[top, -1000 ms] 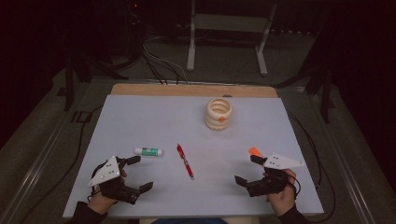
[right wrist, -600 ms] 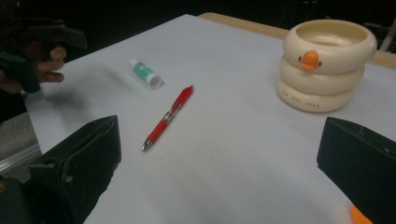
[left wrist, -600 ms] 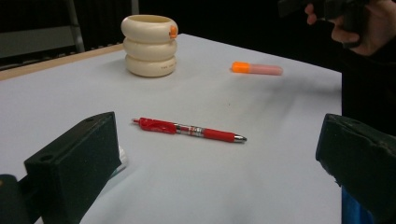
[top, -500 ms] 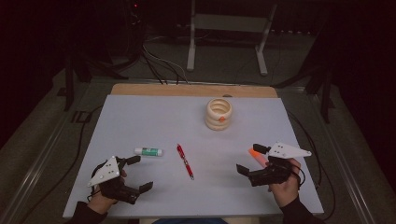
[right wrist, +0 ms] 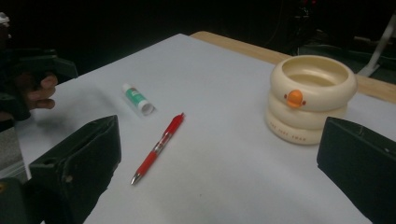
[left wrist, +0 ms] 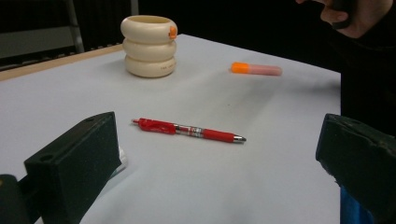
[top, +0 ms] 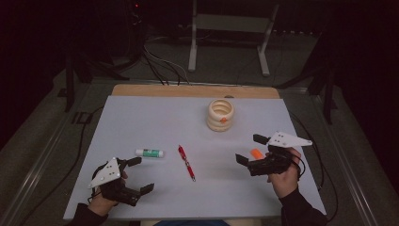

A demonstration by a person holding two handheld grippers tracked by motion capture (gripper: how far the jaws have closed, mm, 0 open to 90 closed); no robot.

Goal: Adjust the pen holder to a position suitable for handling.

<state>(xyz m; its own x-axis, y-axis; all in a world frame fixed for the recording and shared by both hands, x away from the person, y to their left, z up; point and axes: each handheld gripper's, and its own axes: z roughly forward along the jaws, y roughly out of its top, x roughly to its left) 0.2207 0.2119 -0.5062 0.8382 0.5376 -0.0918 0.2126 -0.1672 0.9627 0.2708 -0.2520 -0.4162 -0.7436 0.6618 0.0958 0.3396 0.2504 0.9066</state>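
High view: your right gripper (top: pixel 251 149) stands with jaws spread and empty, just beside the orange-capped pink marker (top: pixel 255 153), which lies on the white table (top: pixel 155 117) in front of the cream ringed duck-face holder (top: pixel 220 114). Your left gripper (top: pixel 137 174) is likewise released, well left of the holder. Nothing is grasped yet; picking up the marker, probably for the holder, remains.

On my table I count one red pen (top: pixel 186 162) at centre frame, one glue stick (top: pixel 149 153) left of it, one orange-capped marker (top: pixel 256 153) at right, one cream ringed cup (top: pixel 220 114) above centre, and my two grippers, left (top: pixel 141 174) and right (top: pixel 248 148).
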